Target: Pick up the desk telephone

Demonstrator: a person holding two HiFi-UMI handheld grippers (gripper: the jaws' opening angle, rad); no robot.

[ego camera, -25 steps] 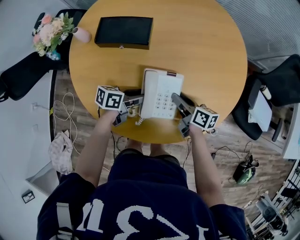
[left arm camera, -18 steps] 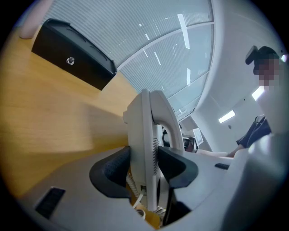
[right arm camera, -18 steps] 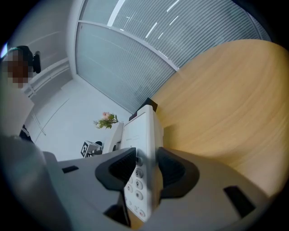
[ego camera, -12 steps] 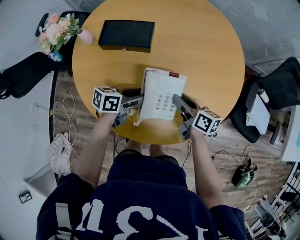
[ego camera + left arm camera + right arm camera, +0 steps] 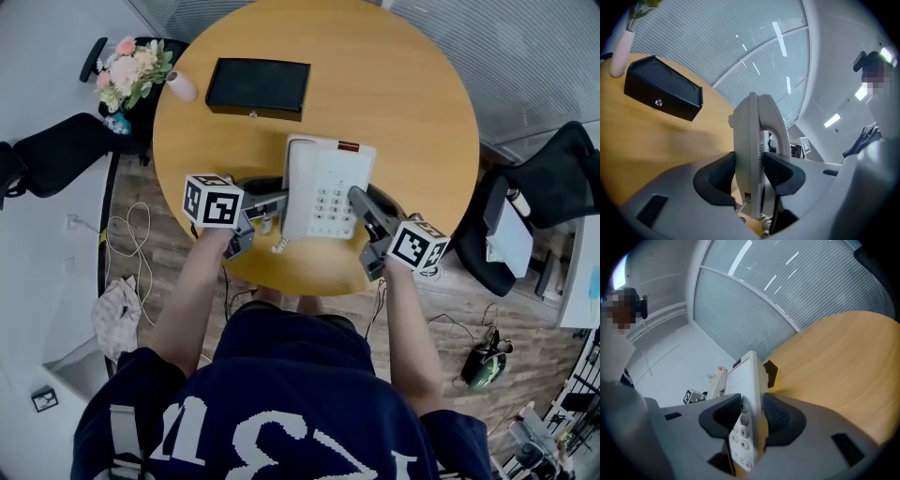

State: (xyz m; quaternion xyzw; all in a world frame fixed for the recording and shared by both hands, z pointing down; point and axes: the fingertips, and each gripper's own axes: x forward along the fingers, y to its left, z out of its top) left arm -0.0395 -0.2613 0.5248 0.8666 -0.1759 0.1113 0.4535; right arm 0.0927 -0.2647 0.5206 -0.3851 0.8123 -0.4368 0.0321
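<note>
- Phone [image 5: 323,187] — white; its keypad shows a 9 and a #.
- Left gripper [image 5: 270,202] clamps its left edge and right gripper [image 5: 361,204] its right — jaws partly apart.
- Phone sits between them, at the table's [image 5: 412,103] near side.

navy short-sleeved shirt [image 5: 281,412], large white print, perhaps numerals; left gripper [image 5: 270,201] and right gripper [image 5: 360,199] grey, black-padded, marker cubes [image 5: 213,200] behind the jaws.
</note>
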